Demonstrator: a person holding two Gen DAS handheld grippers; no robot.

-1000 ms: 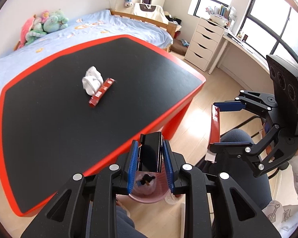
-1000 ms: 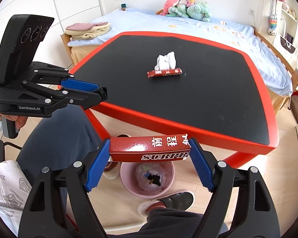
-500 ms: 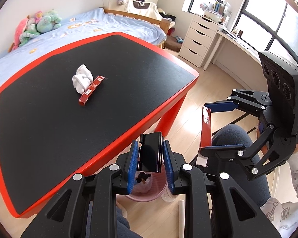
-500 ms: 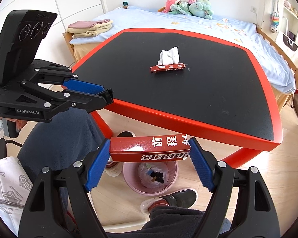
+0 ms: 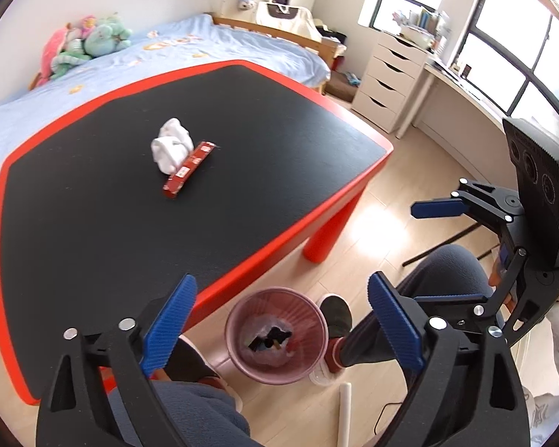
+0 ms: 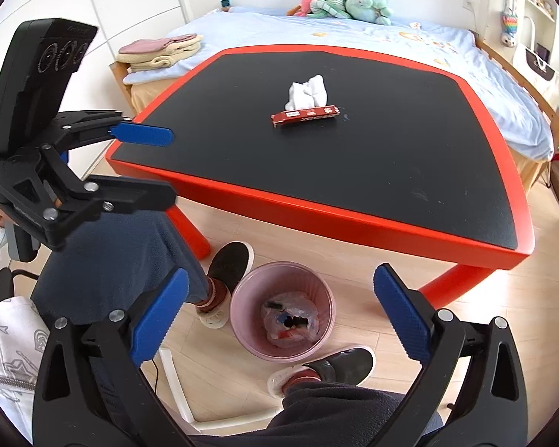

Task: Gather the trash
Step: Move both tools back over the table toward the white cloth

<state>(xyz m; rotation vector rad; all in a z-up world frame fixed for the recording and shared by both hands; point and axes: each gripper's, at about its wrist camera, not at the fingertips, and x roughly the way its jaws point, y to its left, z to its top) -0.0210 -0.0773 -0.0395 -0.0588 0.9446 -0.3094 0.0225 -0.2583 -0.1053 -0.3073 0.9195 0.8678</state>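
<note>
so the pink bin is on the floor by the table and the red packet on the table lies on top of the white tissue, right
Not quite. The red packet lies beside the white tissue, along its near edge, not on top of it; the right wrist view shows this plainly. The rest holds: the pink bin stands on the floor by the table.

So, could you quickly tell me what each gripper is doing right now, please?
Left gripper: jaws opening wide, nothing between them.
Right gripper: jaws opening wide, nothing between them.
</note>
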